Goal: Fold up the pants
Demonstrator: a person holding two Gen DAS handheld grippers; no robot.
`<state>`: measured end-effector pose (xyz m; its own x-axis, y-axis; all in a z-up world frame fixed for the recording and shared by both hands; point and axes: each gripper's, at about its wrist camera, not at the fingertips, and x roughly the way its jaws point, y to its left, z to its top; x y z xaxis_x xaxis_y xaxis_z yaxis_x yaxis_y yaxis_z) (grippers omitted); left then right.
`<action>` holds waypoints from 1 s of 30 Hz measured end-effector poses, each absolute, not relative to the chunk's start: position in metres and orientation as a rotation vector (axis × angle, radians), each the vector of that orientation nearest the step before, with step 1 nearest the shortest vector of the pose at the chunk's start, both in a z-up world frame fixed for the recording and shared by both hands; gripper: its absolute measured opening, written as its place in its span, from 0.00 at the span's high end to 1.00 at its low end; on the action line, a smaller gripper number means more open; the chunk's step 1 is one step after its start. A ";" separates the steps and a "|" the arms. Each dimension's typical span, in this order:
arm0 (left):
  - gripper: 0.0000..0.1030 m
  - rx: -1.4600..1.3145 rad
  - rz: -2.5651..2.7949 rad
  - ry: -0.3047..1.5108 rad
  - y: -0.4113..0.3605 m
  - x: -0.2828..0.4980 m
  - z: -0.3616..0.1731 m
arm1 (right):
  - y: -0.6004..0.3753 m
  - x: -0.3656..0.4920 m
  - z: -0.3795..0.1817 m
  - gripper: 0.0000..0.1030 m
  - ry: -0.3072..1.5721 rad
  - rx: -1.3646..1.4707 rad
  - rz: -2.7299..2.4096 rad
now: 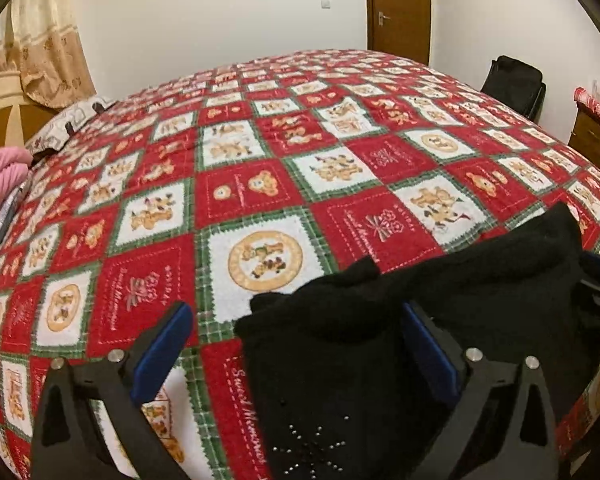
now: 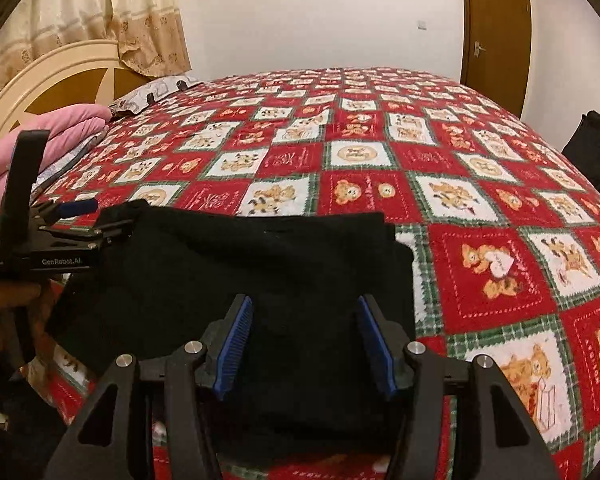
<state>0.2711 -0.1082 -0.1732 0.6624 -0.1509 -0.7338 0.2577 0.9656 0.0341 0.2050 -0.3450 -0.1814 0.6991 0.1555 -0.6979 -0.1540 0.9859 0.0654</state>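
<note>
The pants point(image 2: 236, 276) lie as a compact black block on the quilt point(image 2: 480, 280), already doubled at least once by the look of the stacked edges at the far right corner. In the left wrist view a layered, slightly lumpy fold rides up ahead of the right-hand finger, with a stud pattern on the cloth nearest the camera. I judge the fold to be well on, perhaps one more turn or only a squaring-up left. The dark cloth hides its seams, so I cannot tell waistband from hems; the block's long axis seems to run crosswise, from one set of tongs to the other.

The right tongs point(image 2: 306, 336) stand partly open straight over the near part of the block, holding nothing. The left tongs point(image 1: 296, 344) are spread wide, one finger over bare quilt, the other over the cloth, with no grip. In the right wrist view they sit at the block's left end.

Pink bedding point(image 2: 56, 136) lies far left, well apart.
</note>
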 end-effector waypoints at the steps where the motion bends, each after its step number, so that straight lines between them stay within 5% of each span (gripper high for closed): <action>1: 0.00 0.119 -0.235 0.820 -0.106 0.271 -0.173 | -0.346 0.205 -0.182 0.46 0.781 0.001 0.176; 13: 0.00 0.075 -0.305 0.717 -0.113 0.211 -0.133 | -0.343 0.201 -0.181 0.45 0.767 -0.025 0.165; 22: 0.00 0.166 -0.332 0.840 -0.142 0.218 -0.184 | -0.338 0.201 -0.188 0.45 0.764 -0.082 0.159; 30: 0.00 0.089 -0.315 0.784 -0.124 0.202 -0.170 | -0.337 0.195 -0.176 0.44 0.748 -0.077 0.140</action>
<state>0.2017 -0.1243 -0.1698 0.6639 -0.2460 -0.7062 0.3115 0.9495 -0.0379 0.1952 -0.3373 -0.1759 0.7242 0.0994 -0.6824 -0.1541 0.9879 -0.0197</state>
